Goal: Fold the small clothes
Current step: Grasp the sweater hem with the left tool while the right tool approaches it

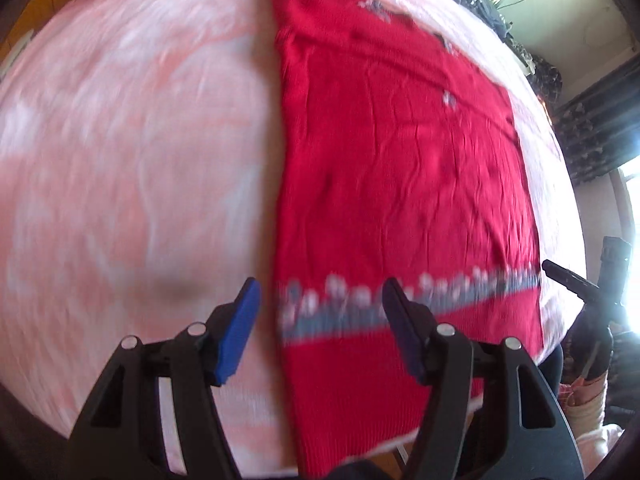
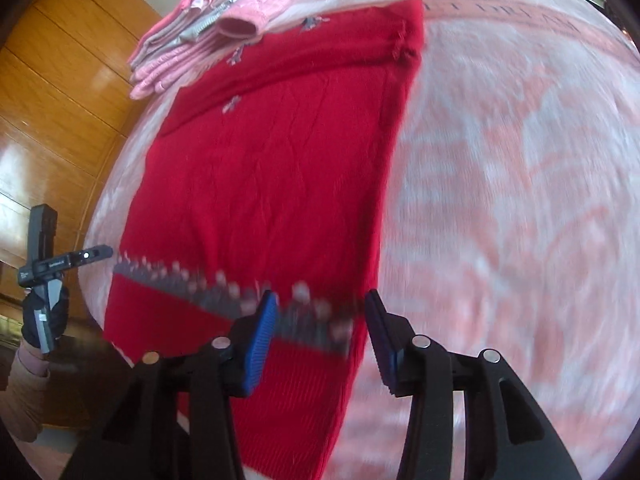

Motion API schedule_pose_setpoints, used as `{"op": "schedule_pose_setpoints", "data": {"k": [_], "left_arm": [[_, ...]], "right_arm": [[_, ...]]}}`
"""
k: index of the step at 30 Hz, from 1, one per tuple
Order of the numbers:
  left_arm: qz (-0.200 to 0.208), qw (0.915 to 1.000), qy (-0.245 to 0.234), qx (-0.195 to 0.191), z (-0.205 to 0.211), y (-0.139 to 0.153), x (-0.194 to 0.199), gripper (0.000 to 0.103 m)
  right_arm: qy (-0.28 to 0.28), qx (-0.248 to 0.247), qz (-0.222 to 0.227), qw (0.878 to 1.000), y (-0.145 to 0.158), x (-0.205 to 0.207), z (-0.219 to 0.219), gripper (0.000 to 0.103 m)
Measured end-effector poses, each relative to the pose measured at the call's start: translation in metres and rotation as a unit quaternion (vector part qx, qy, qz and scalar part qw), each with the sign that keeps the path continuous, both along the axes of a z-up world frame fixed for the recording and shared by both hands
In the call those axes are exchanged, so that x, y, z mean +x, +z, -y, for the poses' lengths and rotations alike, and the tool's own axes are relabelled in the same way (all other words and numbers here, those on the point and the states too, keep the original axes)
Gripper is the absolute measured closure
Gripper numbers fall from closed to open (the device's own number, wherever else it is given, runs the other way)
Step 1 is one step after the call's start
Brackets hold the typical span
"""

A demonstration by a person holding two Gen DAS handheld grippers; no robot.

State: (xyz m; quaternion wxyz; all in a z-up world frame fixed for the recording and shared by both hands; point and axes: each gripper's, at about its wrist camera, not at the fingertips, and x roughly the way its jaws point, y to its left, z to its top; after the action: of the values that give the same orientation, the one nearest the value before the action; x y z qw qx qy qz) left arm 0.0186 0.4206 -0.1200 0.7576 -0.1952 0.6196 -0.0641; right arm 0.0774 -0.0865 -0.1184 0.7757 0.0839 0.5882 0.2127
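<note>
Red knit sweater (image 1: 400,184) lies flat, sides already folded in — both grippers, left gripper (image 1: 320,332) and right gripper (image 2: 320,332), gape empty over its hem. Next you pinch both hem corners and carry them up to the collar end.

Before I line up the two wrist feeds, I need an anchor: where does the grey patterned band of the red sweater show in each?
Left wrist: grey patterned band low centre-right, behind the open left gripper.
Right wrist: band low left, running behind the open right gripper.
Shared landmark: pink folded clothes past the red sweater.
</note>
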Motion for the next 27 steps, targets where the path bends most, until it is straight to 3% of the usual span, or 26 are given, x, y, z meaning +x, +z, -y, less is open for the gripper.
{"op": "schedule_pose_setpoints", "data": {"k": [7, 15, 20, 22, 25, 27], "left_arm": [[-0.027, 0.9992, 0.007, -0.029, 0.006, -0.017, -0.051, 0.040], [-0.032, 0.9960, 0.023, -0.079, 0.012, -0.024, -0.068, 0.039], [-0.029, 0.9958, 0.020, -0.085, 0.019, -0.024, -0.075, 0.040], [-0.033, 0.9939, 0.027, -0.102, 0.018, -0.025, -0.078, 0.057], [-0.049, 0.9880, 0.024, -0.144, 0.025, -0.032, -0.084, 0.076], [-0.052, 0.9886, 0.023, -0.140, 0.029, -0.036, -0.086, 0.077]], "right_arm": [[-0.019, 0.004, -0.030, 0.999, -0.006, -0.051, 0.011, 0.053], [-0.023, -0.010, -0.036, 0.999, -0.013, -0.075, 0.018, 0.052], [-0.016, -0.011, -0.033, 0.999, -0.012, -0.074, 0.012, 0.051], [-0.010, -0.015, -0.034, 0.999, -0.012, -0.075, 0.010, 0.050], [-0.004, -0.012, -0.039, 0.999, -0.012, -0.074, 0.006, 0.049], [0.002, -0.009, -0.046, 0.999, -0.015, -0.074, 0.003, 0.047]]}}
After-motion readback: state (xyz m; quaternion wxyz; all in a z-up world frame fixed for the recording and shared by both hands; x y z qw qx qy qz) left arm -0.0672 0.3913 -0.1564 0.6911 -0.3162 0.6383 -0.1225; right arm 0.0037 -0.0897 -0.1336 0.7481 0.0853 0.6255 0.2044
